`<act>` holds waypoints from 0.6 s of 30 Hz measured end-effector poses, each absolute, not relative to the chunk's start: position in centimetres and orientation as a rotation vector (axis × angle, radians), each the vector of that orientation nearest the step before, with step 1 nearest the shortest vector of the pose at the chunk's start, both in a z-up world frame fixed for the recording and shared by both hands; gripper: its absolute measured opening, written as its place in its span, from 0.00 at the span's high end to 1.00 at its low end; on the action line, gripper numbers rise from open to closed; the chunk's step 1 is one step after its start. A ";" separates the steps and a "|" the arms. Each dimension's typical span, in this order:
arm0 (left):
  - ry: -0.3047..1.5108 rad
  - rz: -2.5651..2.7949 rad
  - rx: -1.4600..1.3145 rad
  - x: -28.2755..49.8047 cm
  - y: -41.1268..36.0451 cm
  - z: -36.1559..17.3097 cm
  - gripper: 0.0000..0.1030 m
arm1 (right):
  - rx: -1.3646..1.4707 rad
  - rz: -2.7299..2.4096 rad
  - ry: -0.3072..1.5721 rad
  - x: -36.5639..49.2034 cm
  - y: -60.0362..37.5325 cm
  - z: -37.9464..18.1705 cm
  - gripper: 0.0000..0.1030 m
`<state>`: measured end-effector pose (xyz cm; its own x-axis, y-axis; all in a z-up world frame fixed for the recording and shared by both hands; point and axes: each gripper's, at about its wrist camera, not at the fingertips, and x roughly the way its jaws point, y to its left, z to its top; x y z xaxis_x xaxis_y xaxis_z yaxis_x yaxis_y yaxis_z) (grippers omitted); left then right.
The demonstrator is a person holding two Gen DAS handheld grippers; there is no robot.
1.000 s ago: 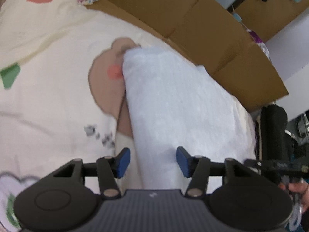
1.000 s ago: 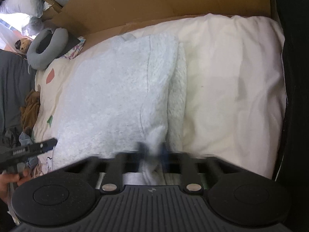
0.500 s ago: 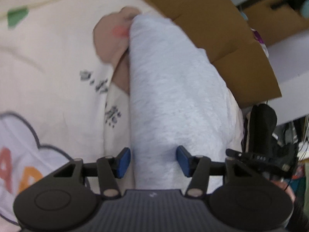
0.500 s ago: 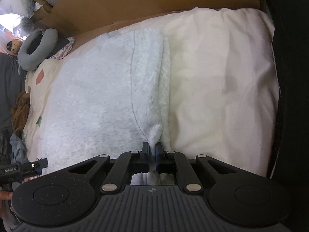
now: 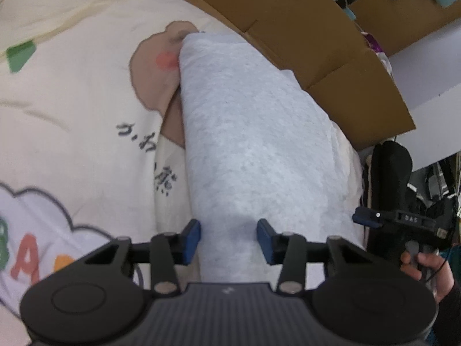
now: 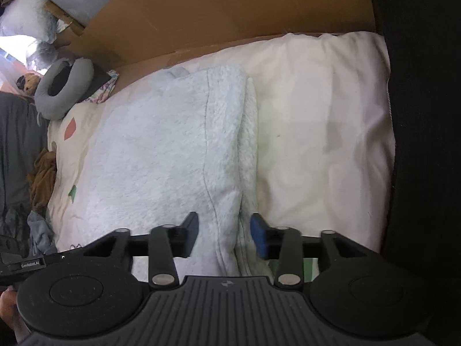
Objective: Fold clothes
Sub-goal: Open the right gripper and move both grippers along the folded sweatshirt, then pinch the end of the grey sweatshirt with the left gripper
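Left gripper (image 5: 229,240): jaws have just been closing, now part-open, straddling the near end of the folded pale blue fleece garment (image 5: 253,144). The cloth fills the gap; whether the blue pads press it cannot be told.

Right gripper (image 6: 224,236): jaws have just been opening, now part-open. The garment's (image 6: 161,155) folded right edge lies between them, with a gap at the right pad.

Garment lies lengthwise on the cream bedcover (image 5: 72,101), near its far edge, along the cardboard sheet (image 5: 302,28) standing behind the bed.

Left wrist view only: printed bear patch (image 5: 155,69) partly under the garment's left edge, dark lettering, cloud print near the bedcover's near-left corner; the person's right hand (image 5: 426,268) on the other gripper's handle.

Right wrist view only: white seamed fold of the garment, plain bedcover (image 6: 322,144) to its right, dark upright surface (image 6: 423,115) at the bed's right edge, grey neck pillow (image 6: 64,86) at the far-left corner, loose clothes (image 6: 43,173) off the left edge.
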<state>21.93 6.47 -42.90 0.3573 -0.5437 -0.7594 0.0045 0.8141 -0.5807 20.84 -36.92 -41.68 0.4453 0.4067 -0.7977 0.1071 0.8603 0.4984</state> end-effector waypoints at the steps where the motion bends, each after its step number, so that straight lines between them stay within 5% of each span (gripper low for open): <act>1: 1.168 -0.373 -0.550 21.5 6.7 -43.0 0.57 | 0.520 0.199 1.112 20.7 -36.9 -41.6 0.50; 16: 1.291 -0.426 -0.573 19.7 4.6 -46.0 0.62 | 0.366 0.243 1.211 18.4 -34.6 -44.4 0.49; 18: 1.296 -0.433 -0.591 19.6 4.7 -46.0 0.62 | 0.365 0.233 1.214 18.5 -34.8 -44.4 0.39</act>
<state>19.59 4.73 -45.96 0.2267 -0.6070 -0.7617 -0.0277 0.7777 -0.6280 18.50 -34.81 -44.41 0.3362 0.3662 -0.8676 0.0184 0.9186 0.3949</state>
